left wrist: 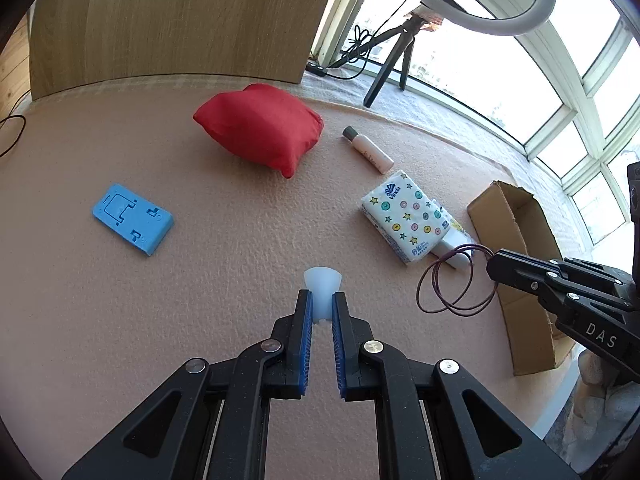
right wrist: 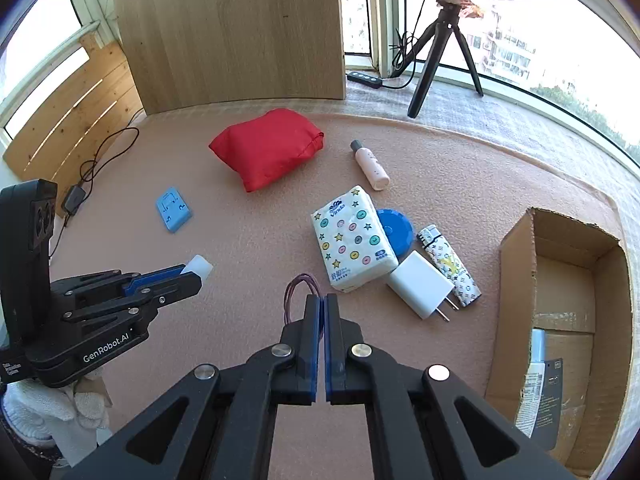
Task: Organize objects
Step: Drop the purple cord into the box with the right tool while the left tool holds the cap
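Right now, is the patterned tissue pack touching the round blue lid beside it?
Touching. In the right wrist view the patterned tissue pack overlaps the edge of the round blue lid with no gap showing; the left wrist view hides the lid.

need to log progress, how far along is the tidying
Early on. Done: the cardboard box holds only a couple of items at its near end. In hand: the left gripper is shut on a small white cap, the right gripper on purple hair ties. Left on the mat: red pouch, blue holder, bottle, tissue pack, blue lid, charger, lighter.
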### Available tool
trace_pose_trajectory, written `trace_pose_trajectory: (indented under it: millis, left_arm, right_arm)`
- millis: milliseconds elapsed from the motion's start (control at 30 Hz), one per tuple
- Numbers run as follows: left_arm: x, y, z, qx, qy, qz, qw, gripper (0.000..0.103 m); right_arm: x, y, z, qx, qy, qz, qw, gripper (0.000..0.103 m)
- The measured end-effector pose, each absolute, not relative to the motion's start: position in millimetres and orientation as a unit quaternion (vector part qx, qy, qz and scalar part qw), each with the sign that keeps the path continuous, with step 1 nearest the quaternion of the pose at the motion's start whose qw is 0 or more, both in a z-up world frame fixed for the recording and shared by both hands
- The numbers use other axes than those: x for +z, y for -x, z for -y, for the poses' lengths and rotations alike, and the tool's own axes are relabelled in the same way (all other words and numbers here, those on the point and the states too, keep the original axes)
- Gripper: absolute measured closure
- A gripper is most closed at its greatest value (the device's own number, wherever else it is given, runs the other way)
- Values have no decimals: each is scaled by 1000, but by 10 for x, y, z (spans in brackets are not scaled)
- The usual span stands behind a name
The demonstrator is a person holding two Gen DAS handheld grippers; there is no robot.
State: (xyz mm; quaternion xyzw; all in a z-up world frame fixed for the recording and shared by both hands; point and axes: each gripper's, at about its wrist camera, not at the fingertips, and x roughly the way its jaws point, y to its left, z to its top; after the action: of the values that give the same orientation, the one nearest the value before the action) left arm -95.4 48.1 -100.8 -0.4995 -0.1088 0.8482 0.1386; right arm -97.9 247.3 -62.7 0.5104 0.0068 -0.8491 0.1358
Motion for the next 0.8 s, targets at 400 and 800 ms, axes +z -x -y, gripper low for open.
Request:
trace_pose_trajectory:
  millis: [400, 800]
  left_arm:
    - [-684, 874, -1615, 843, 480, 90, 225, 93]
    - [-638, 763, -2942, 816, 485, 58, 311, 93]
  right_arm:
    - [-289, 506, -3608, -874, -482, 12, 62, 101]
    - [-384, 218, -4585, -872, -487, 38, -8, 101]
